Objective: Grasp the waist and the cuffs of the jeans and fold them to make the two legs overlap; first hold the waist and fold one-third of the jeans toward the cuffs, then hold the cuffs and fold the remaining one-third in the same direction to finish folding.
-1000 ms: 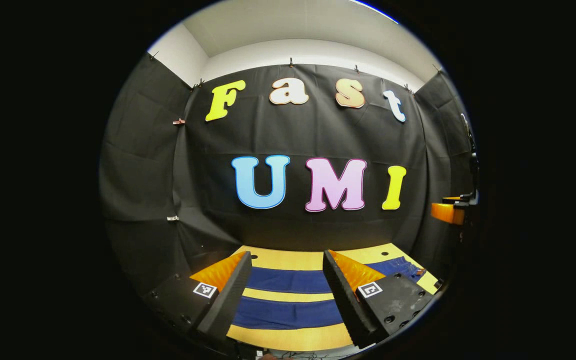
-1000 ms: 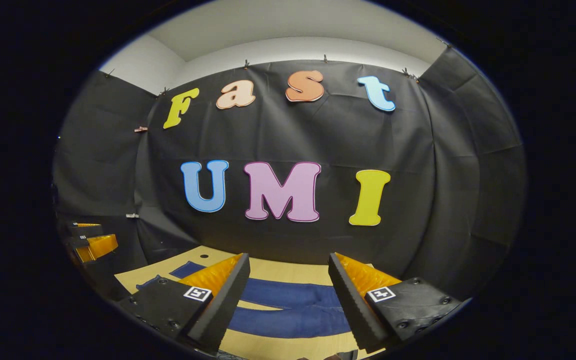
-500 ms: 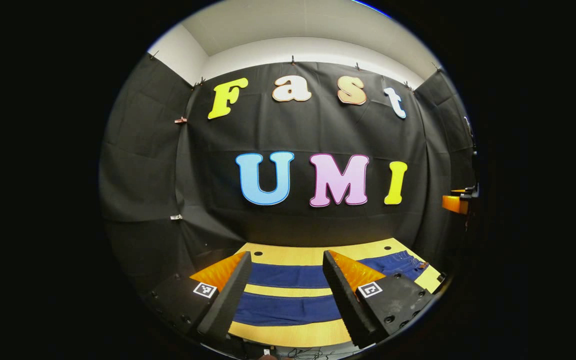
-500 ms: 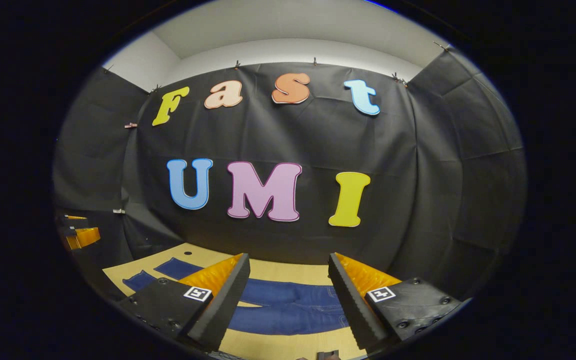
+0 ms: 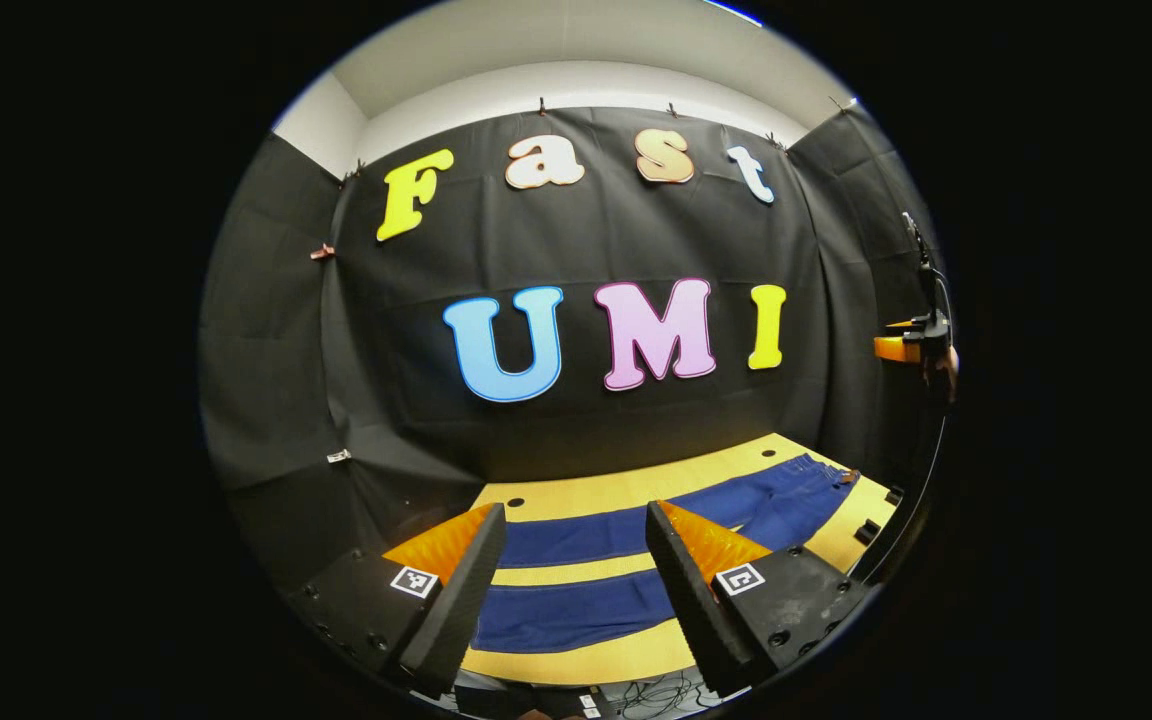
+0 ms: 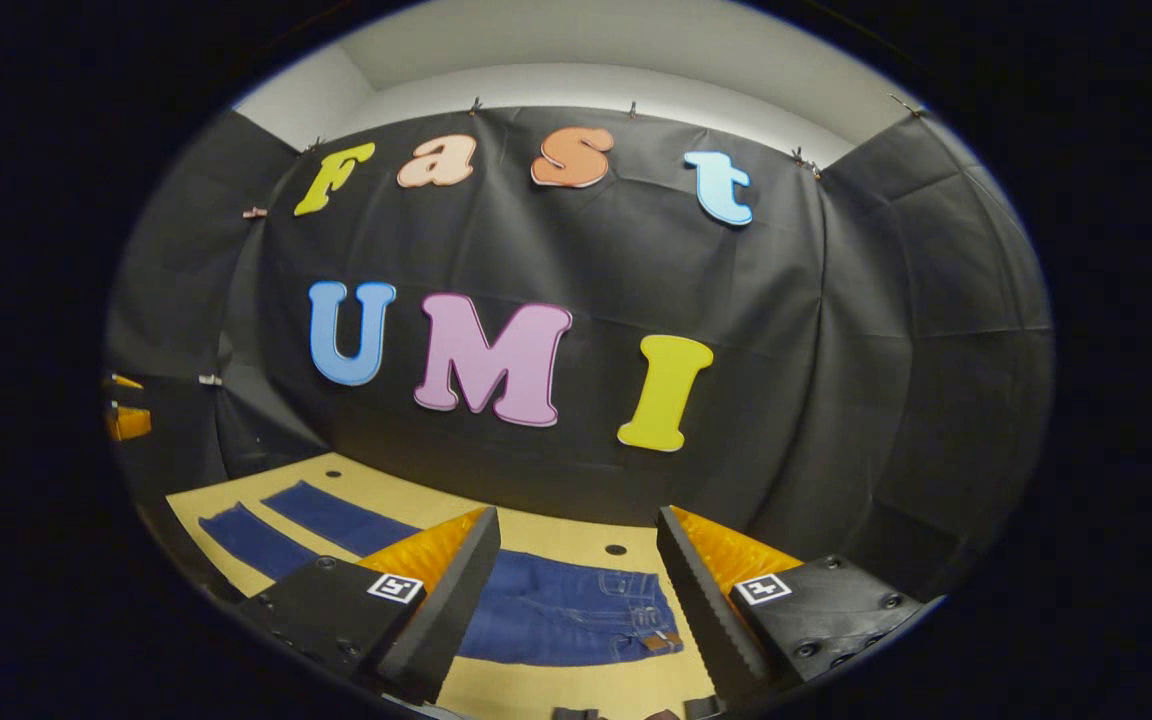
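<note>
Lying flat and unfolded on the surface point(image 5: 576, 665), the jeans point(image 5: 576, 610) are awaiting every fold, while the left hand-held gripper point(image 5: 570, 585) and right hand-held gripper point(image 6: 576, 600) are hovering wide open, gripping nothing

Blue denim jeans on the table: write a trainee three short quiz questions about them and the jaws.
1. True or false: the blue denim jeans lie spread flat on the yellow wooden table.
2. The left gripper hangs over which part: A the legs, B the waist?
3. How do the jaws of the right gripper stand?

Key: 1 true. 2 A; the two legs lie apart. 3 Open, above the waist, holding nothing.
</note>
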